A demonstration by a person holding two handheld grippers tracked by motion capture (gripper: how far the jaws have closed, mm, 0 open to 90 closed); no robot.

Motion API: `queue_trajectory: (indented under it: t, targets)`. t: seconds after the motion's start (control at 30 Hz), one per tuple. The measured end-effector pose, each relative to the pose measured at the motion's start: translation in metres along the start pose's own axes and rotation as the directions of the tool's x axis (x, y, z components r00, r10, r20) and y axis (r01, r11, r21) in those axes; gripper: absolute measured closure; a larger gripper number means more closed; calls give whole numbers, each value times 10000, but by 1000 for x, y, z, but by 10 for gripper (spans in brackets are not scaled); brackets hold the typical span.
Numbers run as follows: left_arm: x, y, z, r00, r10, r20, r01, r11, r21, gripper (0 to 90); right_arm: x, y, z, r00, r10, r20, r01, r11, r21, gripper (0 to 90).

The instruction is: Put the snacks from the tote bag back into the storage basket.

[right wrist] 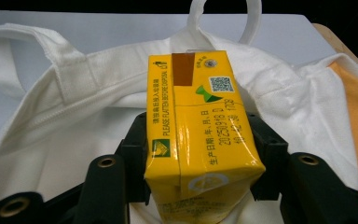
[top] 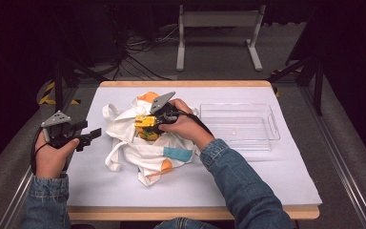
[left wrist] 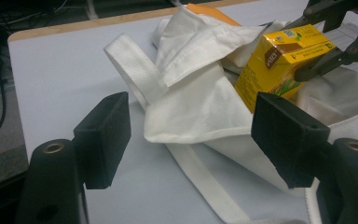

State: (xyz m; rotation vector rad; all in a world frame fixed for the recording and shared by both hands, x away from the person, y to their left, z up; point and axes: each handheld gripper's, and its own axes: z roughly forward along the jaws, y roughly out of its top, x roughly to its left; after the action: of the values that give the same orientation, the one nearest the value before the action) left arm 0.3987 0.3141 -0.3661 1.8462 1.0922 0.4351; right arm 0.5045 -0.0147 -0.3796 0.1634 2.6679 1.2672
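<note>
One carton (right wrist: 200, 126), one bag (top: 138, 148), one tray (top: 238, 126)

Yellow carton (right wrist: 200, 135), white bag (top: 138, 148) with orange patches

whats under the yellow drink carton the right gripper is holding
The white tote bag lies crumpled directly under the yellow drink carton, which the right gripper clamps from both sides. Below the bag is the white table cover. Whatever remains inside the bag is covered by its folds.

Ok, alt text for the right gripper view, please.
The right gripper clamps a yellow drink carton between its black jaws, just above a crumpled white cloth bag. The bag lies on a pale table.
</note>
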Motion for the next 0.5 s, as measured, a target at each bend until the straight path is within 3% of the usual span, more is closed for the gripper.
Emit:
queue_trajectory:
  t: [0.17,0.5]
  targets:
    - [0,0,1,10000,-9,-24,9,10000,12,294,-3,8,-8,10000,61,-67,-63,9993,-380,512]
    - [-1,0,4,10000,-10,48,9,10000,64,294,-3,28,-30,9994,-344,59,347,9972,-656,512]
